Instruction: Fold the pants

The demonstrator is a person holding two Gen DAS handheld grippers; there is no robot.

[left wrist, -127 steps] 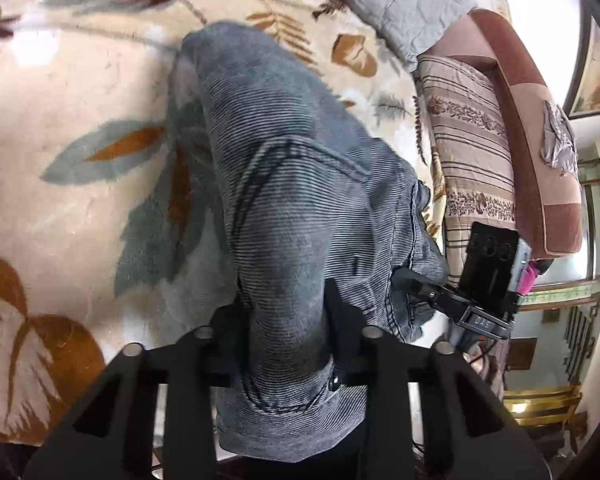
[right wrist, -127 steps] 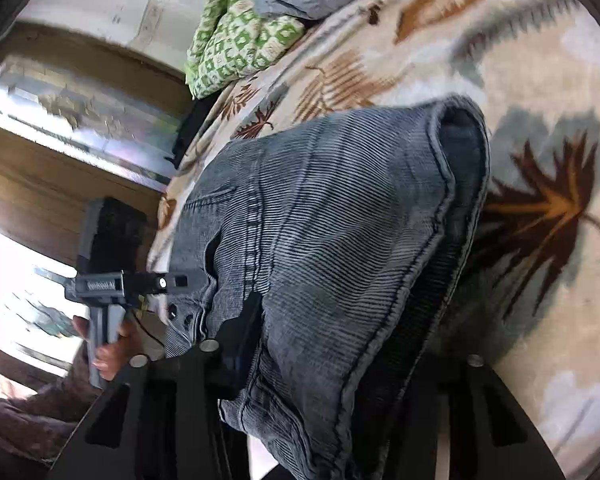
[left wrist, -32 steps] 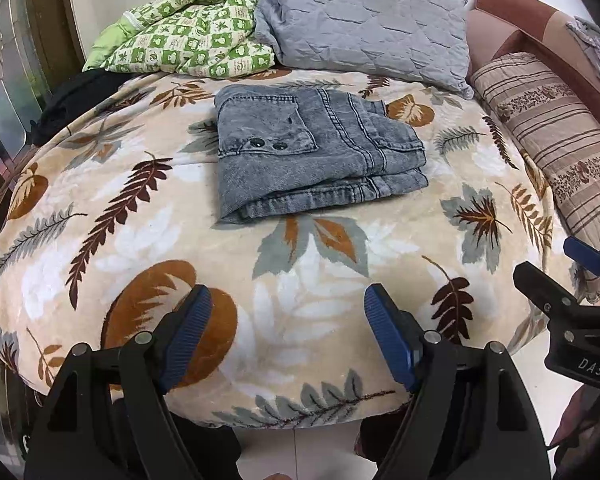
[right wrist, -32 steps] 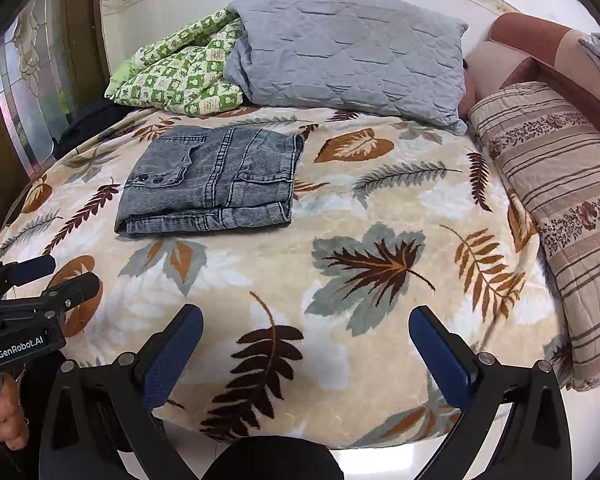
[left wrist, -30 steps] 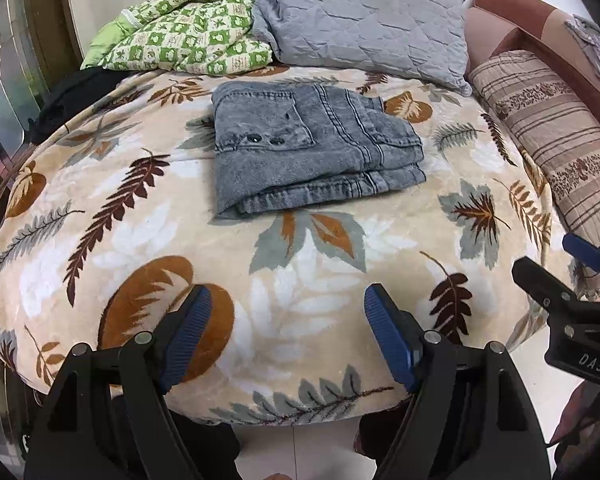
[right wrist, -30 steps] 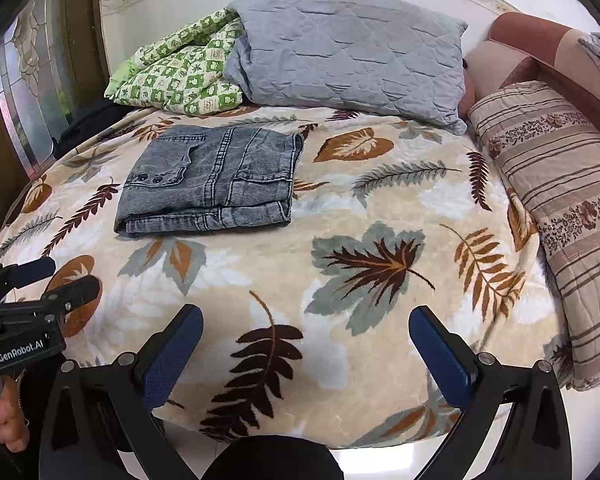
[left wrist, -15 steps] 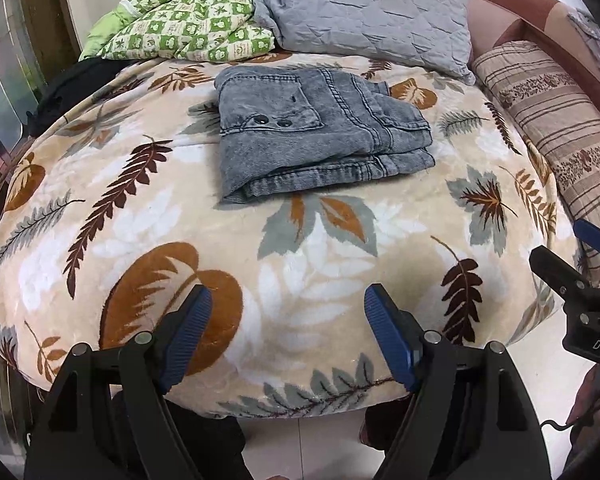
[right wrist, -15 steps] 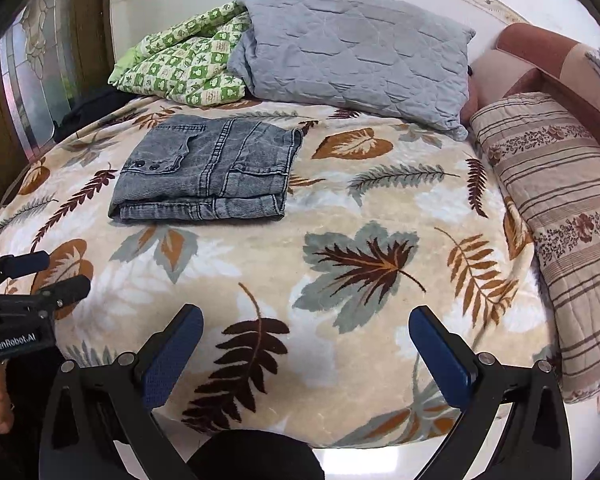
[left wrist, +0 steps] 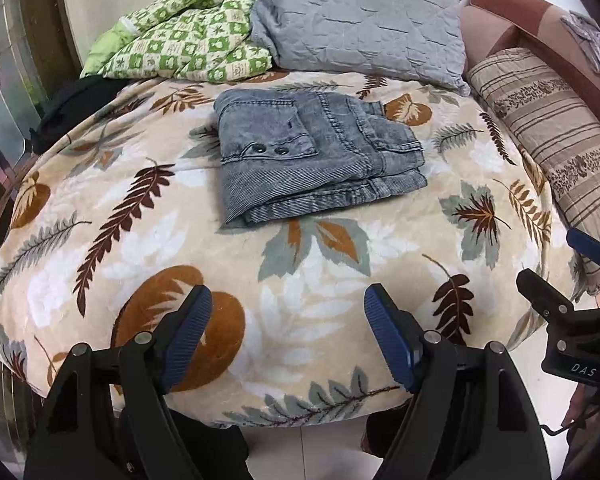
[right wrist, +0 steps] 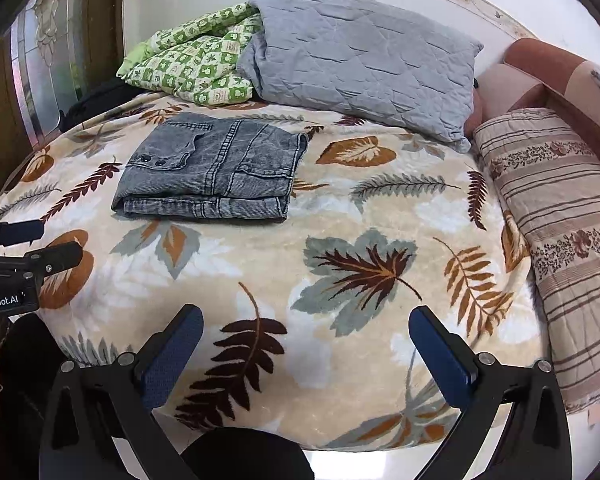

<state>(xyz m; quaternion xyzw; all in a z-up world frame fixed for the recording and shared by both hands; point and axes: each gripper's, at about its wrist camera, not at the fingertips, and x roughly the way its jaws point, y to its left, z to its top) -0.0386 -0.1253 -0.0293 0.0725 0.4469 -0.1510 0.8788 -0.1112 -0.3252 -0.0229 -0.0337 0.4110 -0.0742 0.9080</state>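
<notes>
**Hovering both tongs off the near edge of the bed, pants look folded**

I read the pants [left wrist: 316,156] as a compact grey denim rectangle lying flat on the leaf-print bed [left wrist: 300,320], upper middle of the left wrist view and upper left of the right wrist view [right wrist: 212,172]. Nothing touches them.

Left tongs [left wrist: 288,334] are spread wide and empty. Right tongs [right wrist: 306,354] likewise spread, empty. Both sit low in their frames over the near edge of the bed, well apart from the pants.

Key relation: the pants lie ahead of both tongs, further up the bed toward the grey pillow [right wrist: 360,64] and green checked quilt [right wrist: 192,68]. Their long axis runs roughly left-right across the frame, stacked folded edges facing me. From the left tongs they're nearly straight ahead; from the right they're ahead and off to the left. So I judge the left hand better lined up.

My judgement: the fold is done or nearly so. If any tidying is needed, I'd go straight forward with the left.
</notes>
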